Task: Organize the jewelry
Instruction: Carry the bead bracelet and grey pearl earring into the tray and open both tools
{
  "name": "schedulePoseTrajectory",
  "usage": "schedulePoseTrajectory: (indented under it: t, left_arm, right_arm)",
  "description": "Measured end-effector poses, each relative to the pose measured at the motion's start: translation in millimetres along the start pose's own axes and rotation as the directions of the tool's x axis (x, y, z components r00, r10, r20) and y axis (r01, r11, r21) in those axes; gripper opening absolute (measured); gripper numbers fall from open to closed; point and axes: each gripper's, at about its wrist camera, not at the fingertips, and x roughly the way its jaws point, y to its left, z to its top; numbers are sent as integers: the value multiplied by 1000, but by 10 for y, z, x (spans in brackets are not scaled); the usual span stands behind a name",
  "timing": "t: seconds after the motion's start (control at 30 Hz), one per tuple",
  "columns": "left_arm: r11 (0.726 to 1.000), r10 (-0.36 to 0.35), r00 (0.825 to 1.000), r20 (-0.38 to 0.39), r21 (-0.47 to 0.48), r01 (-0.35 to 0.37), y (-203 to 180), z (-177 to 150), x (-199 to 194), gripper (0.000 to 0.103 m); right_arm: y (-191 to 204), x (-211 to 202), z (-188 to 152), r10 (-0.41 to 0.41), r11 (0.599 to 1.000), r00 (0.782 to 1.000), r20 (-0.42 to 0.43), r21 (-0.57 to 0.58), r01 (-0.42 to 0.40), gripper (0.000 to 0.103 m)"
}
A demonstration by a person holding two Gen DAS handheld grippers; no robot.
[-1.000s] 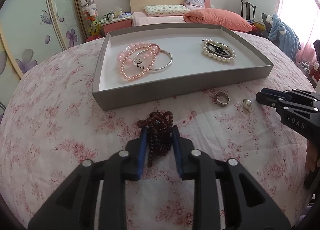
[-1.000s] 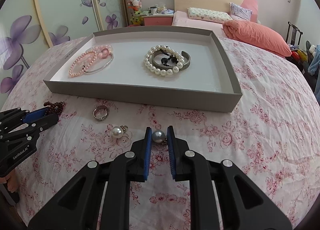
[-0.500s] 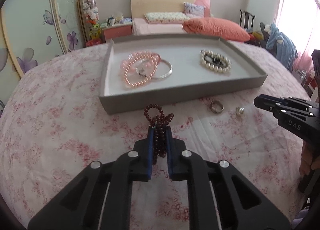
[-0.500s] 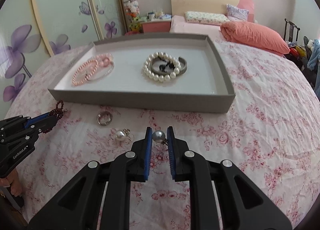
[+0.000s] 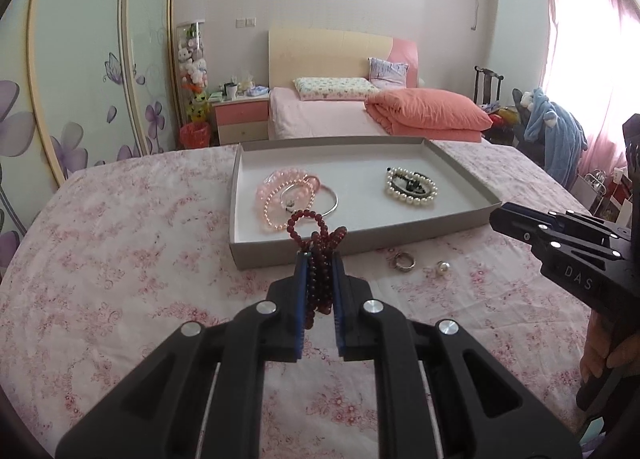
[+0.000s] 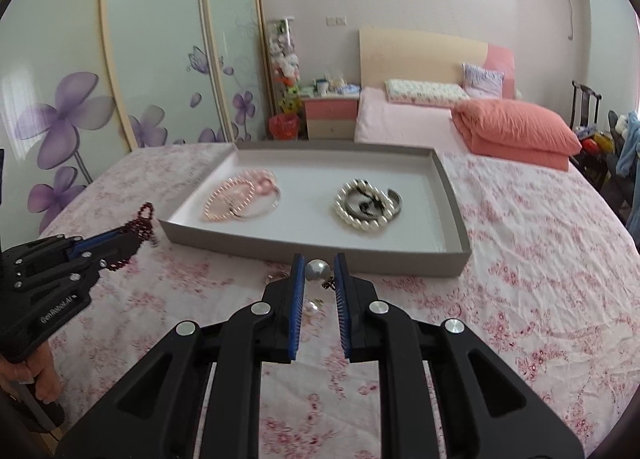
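Note:
My left gripper [image 5: 319, 259] is shut on a dark red bead bracelet [image 5: 316, 235] and holds it above the cloth, just before the grey tray [image 5: 360, 247]. It also shows in the right wrist view [image 6: 132, 235]. My right gripper [image 6: 319, 271] is shut on a grey pearl earring [image 6: 317, 270], lifted near the tray's front wall [image 6: 320, 251]. In the tray lie pink bead bracelets [image 5: 286, 195], a silver bangle [image 5: 330, 201] and a white pearl bracelet [image 5: 412, 187]. A silver ring [image 5: 402, 261] and a white pearl earring [image 5: 442, 268] lie on the cloth.
The table has a pink floral cloth [image 5: 120, 259]. Behind it stand a bed with an orange quilt [image 5: 428, 115], a pink nightstand [image 5: 240, 115] and flowered wardrobe doors [image 6: 120, 79]. A chair with clothes [image 5: 552, 127] is at the right.
Both grippers have risen from the cloth. The left one closed on the red bracelet and lifted it toward the tray. The right one lifted the grey pearl earring.

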Motion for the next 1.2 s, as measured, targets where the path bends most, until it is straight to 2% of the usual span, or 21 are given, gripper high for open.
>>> schedulePoseTrajectory:
  t: [0.53, 0.8, 1.2]
  left_arm:
    - [1000, 16, 993, 120, -23, -14, -4, 134, -302, 12]
    - [1000, 10, 987, 160, 2, -11, -123, 211, -382, 12]
    - [1000, 11, 986, 169, 12, -14, -183, 227, -403, 12]
  right_arm:
    - [86, -324, 135, -46, 999, 982, 181, 7, 46, 16]
    - [112, -385, 160, -56, 998, 974, 219, -4, 59, 16]
    - [87, -408, 158, -60, 998, 972, 228, 1, 61, 16]
